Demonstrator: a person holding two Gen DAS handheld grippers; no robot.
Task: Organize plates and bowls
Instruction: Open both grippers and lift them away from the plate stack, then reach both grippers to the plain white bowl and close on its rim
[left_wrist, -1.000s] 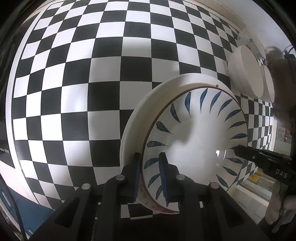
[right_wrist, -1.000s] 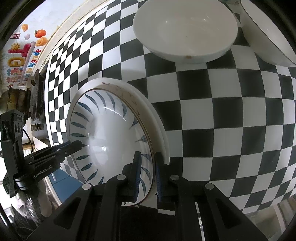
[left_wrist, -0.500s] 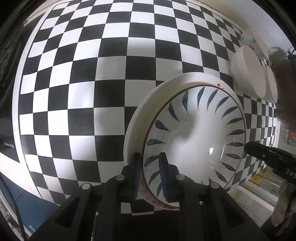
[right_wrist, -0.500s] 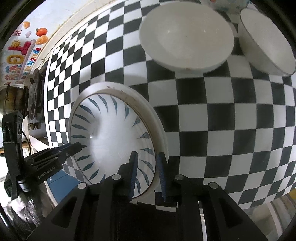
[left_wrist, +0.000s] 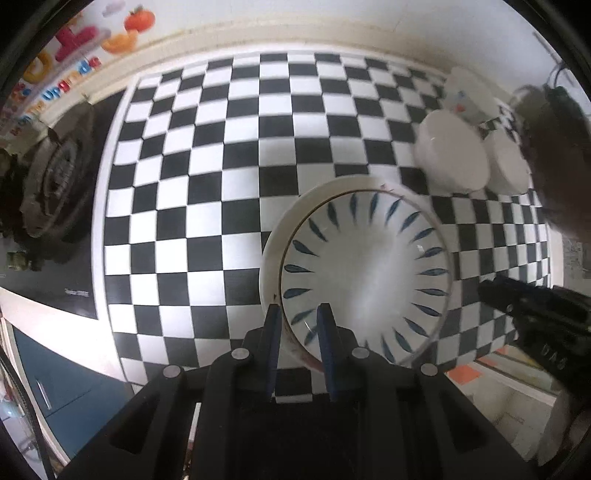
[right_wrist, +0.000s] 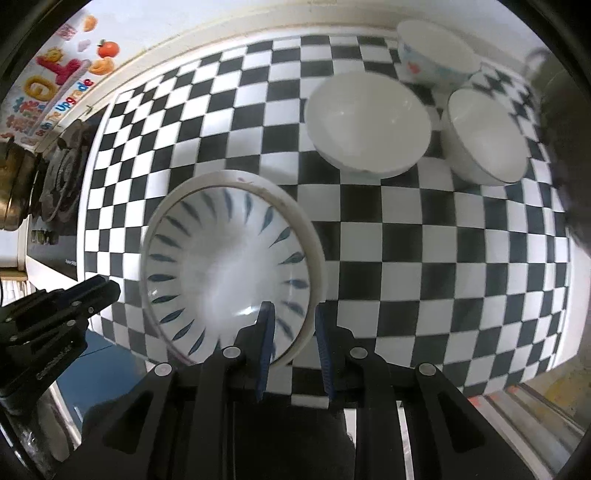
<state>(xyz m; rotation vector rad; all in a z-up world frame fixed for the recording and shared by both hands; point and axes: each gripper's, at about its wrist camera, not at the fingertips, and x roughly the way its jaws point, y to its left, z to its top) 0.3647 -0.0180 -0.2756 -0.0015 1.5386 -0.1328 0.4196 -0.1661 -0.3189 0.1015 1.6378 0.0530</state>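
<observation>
Grippers share one load: left gripper (left_wrist: 298, 314) and right gripper (right_wrist: 291, 312) each clamp opposite rims of the stacked plates (left_wrist: 365, 273), white bowls (right_wrist: 367, 122) beyond.

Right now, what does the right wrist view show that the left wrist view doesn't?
Only the right wrist view shows the patterned bowl clearly, behind two open white bowls, and the left gripper from the side. Only the left wrist view shows the right gripper from the side and an orange patch below the counter edge. Both show the blue-leaf plate stacked on a white plate, each gripper straddling the rim, and the checkered cloth.
</observation>
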